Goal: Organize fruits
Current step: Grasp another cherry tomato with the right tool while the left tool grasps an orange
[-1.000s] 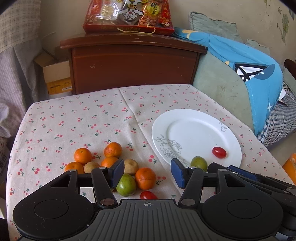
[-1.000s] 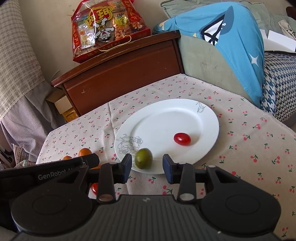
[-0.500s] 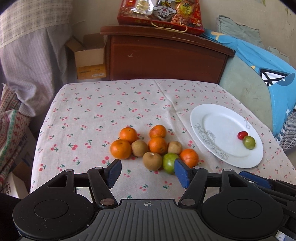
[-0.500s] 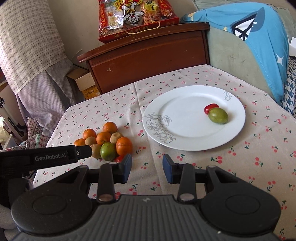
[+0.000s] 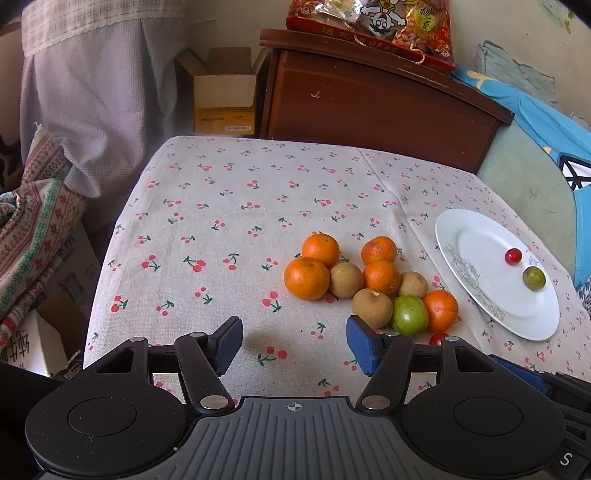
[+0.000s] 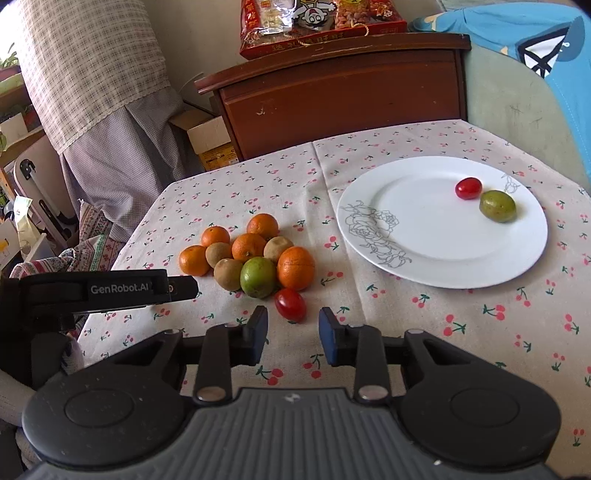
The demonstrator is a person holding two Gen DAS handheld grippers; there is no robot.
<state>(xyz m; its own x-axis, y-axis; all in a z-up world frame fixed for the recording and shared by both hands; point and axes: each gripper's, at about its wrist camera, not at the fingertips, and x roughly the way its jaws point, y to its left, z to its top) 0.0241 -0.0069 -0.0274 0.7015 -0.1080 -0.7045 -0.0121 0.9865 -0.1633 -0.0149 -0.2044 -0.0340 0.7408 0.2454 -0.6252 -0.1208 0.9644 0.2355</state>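
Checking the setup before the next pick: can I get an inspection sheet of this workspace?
Surface: cherry-print tablecloth.
Job's things: white plate holds a red tomato and a green fruit; cluster of oranges with brown and green fruit beside it; loose tomato nearest.
Clutter: nothing seen.
Grippers: left gripper and right gripper closing, nothing between the pads.
Cables: nothing seen.
Surroundings: wooden cabinet, snack bag.
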